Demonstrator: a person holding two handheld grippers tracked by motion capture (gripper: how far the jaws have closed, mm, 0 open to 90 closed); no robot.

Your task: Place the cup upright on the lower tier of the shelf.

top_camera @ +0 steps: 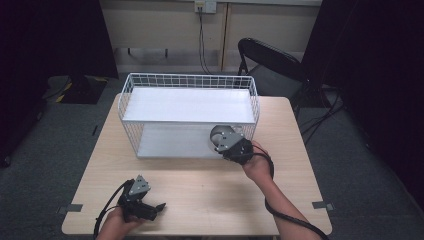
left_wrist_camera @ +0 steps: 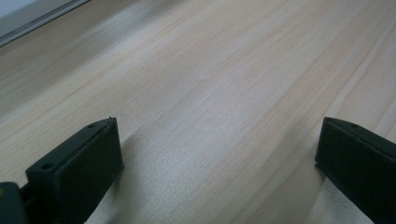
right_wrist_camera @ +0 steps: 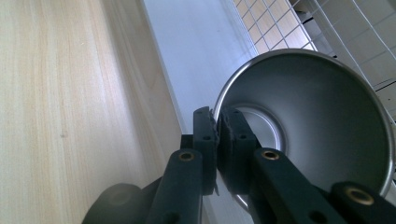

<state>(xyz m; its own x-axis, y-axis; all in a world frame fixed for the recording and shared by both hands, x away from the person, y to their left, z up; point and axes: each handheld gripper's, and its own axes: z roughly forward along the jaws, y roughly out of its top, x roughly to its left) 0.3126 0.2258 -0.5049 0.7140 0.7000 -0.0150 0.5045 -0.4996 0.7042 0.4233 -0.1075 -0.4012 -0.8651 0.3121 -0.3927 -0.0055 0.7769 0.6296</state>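
One wooden table (top_camera: 200, 185), one white wire rack (top_camera: 187, 112), right claw (right_wrist_camera: 217, 122) pinching one steel bowl (right_wrist_camera: 317, 116), left claw (left_wrist_camera: 217, 154) wide.

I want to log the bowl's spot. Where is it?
The bowl is pinched at its rim by the right hand-held gripper, at the wire rack's lower shelf, right end.

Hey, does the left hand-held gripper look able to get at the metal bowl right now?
Probably yes, with a long reach. The left hand-held gripper rests open near the table's front edge, with bare tabletop between it and the metal bowl. The right hand-held gripper already clamps the bowl's rim at the wire rack's open front.
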